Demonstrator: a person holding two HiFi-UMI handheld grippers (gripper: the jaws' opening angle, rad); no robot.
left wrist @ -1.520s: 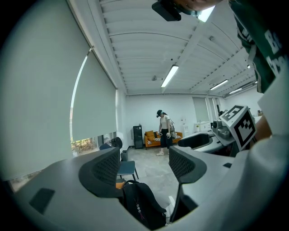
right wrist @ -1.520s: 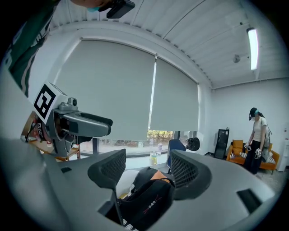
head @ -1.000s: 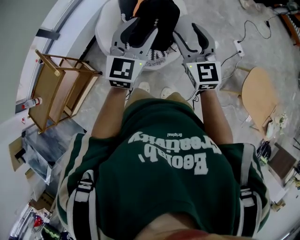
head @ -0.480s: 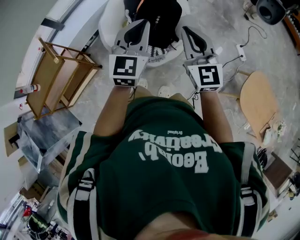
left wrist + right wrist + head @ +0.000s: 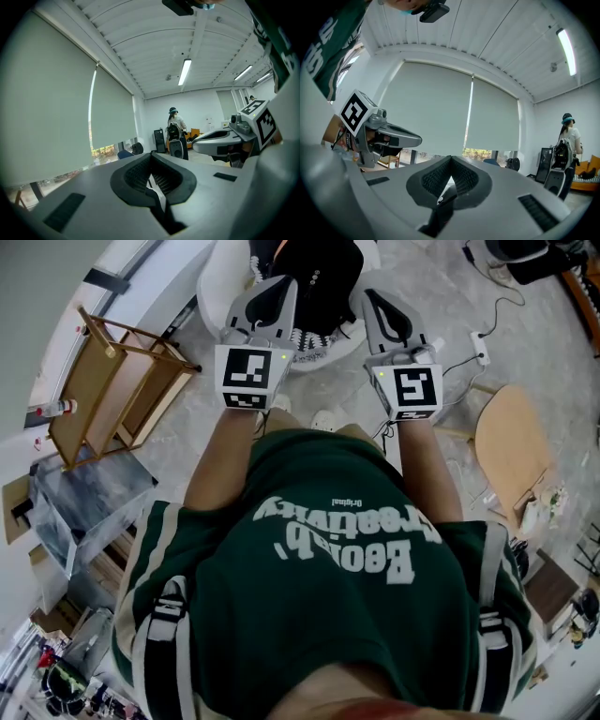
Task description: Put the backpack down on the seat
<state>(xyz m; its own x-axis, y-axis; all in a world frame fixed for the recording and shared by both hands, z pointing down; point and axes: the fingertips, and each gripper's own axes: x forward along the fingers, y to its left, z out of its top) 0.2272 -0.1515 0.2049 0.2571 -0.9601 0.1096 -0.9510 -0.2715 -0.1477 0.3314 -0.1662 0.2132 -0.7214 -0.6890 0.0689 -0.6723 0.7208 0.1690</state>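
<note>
A black backpack (image 5: 323,268) rests on a white round seat (image 5: 214,282) at the top of the head view. My left gripper (image 5: 281,294) is held out over the backpack's left edge, my right gripper (image 5: 375,301) beside its right edge. Both have their jaws together. In the left gripper view my left gripper (image 5: 151,157) points level into the room, with only a dark slit under the pads. The right gripper view shows my right gripper (image 5: 451,161) the same way, pads together. I see no strap or fabric pinched in either one.
A wooden rack (image 5: 112,390) stands on the floor at left, with a grey box (image 5: 75,512) below it. A round wooden chair seat (image 5: 511,446) is at right, a power strip with a cable (image 5: 483,338) behind it. A person (image 5: 176,124) stands far across the room.
Both grippers' jaws stood spread beside the backpack a second ago and have since closed. The hands stay in about the same place; the backpack has not moved on the seat.
</note>
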